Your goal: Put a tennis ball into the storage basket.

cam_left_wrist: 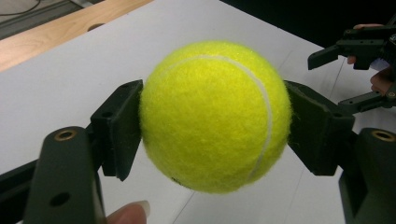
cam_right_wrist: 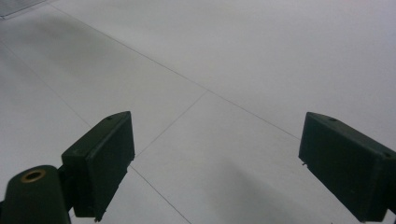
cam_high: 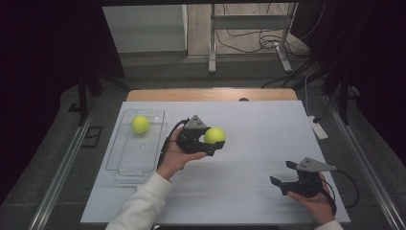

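While the right claw (cam_high: 283, 175) waits low at the lower right of the high view, its jaws spread wide over bare white surface (cam_high: 249, 187) and holding nothing, the work belongs to the left claw (cam_high: 214, 143). That one is clamped on a fuzzy yellow-green tennis ball (cam_high: 215, 135), carried clear of the surface near the middle of the frame. In the left gripper view the ball (cam_left_wrist: 212, 116) sits squarely between the two black pads (cam_left_wrist: 119, 128), pressed across its widest part, so the hold looks sound.

Up at the left of the high view lies a clear rectangular plastic tray (cam_high: 125, 160), with a second yellow-green tennis ball (cam_high: 140, 124) resting at its far end. The likely step is to bring the held ball over to that tray. To do it well, I would keep the squeeze steady during the carry, travel leftward with the ball above the tray's rim, and lower it into the empty nearer half, well apart from the ball already there. Let go only once it is low inside the walls, since a dropped ball would bounce or roll out.
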Demonstrator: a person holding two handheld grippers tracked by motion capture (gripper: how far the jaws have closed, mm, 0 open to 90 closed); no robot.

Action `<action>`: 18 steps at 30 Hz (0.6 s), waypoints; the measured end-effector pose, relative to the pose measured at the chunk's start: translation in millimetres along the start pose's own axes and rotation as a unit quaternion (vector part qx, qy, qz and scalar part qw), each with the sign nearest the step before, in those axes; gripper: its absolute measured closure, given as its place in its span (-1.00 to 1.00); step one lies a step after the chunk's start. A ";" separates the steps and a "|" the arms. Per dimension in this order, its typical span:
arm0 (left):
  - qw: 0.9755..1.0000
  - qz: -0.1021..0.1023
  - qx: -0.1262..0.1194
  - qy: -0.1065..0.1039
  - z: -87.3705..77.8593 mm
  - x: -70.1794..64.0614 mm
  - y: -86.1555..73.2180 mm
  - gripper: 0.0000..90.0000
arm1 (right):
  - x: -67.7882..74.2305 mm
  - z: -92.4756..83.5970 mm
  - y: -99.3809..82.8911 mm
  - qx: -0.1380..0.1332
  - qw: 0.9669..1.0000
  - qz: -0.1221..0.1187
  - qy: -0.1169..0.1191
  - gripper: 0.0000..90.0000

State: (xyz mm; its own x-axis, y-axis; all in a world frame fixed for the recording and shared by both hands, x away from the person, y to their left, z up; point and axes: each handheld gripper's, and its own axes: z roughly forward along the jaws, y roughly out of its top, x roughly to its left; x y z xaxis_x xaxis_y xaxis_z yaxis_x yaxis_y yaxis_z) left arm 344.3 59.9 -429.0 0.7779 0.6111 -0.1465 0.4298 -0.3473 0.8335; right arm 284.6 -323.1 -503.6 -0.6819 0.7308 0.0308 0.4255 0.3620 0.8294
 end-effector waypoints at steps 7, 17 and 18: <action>1.000 -0.005 -0.009 0.008 -7.4 5.0 0.9 -0.40 | 0.0 -0.2 0.1 0.000 1.000 0.000 0.000 -0.76; 0.999 -0.012 -0.019 0.022 -18.5 14.2 1.6 -0.40 | 0.2 -0.6 0.3 -0.002 1.000 0.000 0.001 -0.76; 0.999 -0.015 -0.021 0.024 -19.4 15.3 1.5 -0.40 | 0.2 -0.5 0.4 -0.002 1.000 0.000 0.001 -0.76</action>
State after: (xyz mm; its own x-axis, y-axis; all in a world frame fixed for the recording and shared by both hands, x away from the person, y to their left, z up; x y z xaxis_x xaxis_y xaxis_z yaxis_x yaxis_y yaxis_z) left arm 347.9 82.5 -419.6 0.7419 0.6543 -0.1465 0.4320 -0.2994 0.8507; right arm 284.3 -323.2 -503.0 -0.6835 0.7292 0.0327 0.4232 0.3594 0.8317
